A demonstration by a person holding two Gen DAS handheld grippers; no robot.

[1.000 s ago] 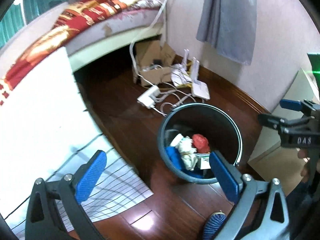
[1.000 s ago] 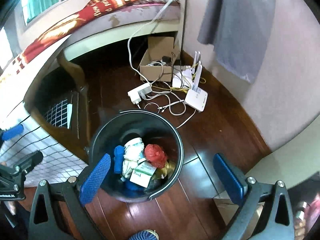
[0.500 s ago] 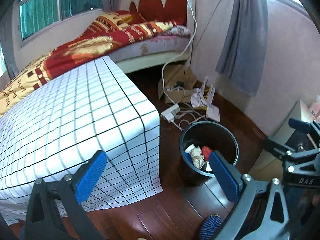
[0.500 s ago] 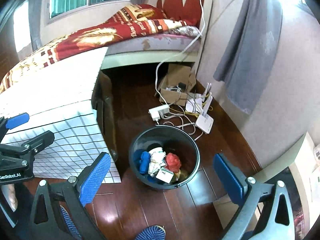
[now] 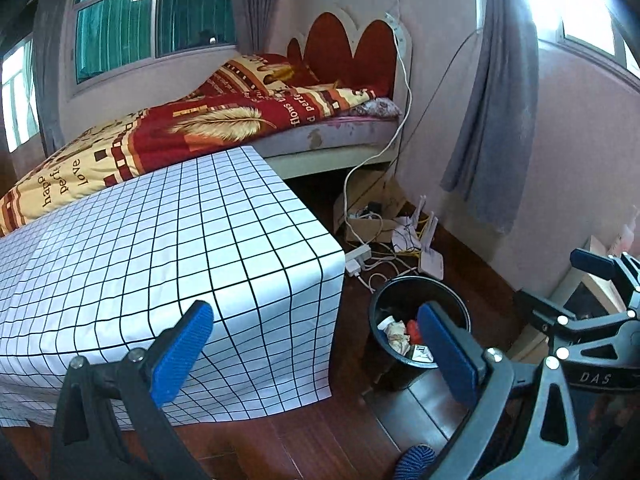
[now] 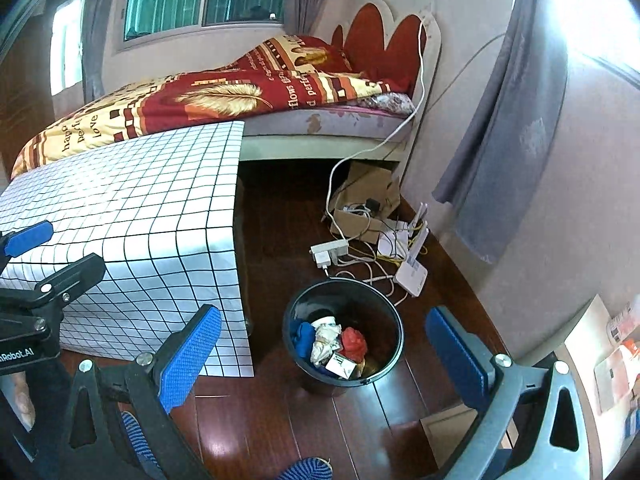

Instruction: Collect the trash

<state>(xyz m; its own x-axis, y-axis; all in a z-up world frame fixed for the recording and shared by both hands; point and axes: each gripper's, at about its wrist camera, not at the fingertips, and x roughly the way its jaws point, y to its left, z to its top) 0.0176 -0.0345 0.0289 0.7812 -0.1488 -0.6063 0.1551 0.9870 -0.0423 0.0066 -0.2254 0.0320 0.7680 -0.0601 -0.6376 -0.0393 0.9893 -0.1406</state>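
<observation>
A black trash bin (image 6: 384,316) stands on the dark wood floor beside the table; it also shows in the left wrist view (image 5: 452,300). It holds crumpled white paper (image 6: 325,340), a red wad (image 6: 354,342), a blue item (image 6: 304,336) and a small white box (image 6: 340,366). My left gripper (image 5: 316,348) is open and empty, high above the table corner and bin. My right gripper (image 6: 324,354) is open and empty, well above the bin. Each gripper shows at the edge of the other's view.
A table under a white grid cloth (image 5: 160,240) stands left of the bin. Behind are a bed with a red and yellow blanket (image 5: 224,124), a cardboard box (image 6: 368,200), a power strip with cables (image 6: 330,250), a white router (image 6: 412,272) and grey curtains (image 5: 496,120).
Both grippers have risen and pulled back from just over the bin; the bin looks smaller and the table top, bed and windows have come into view. Both stay open.
</observation>
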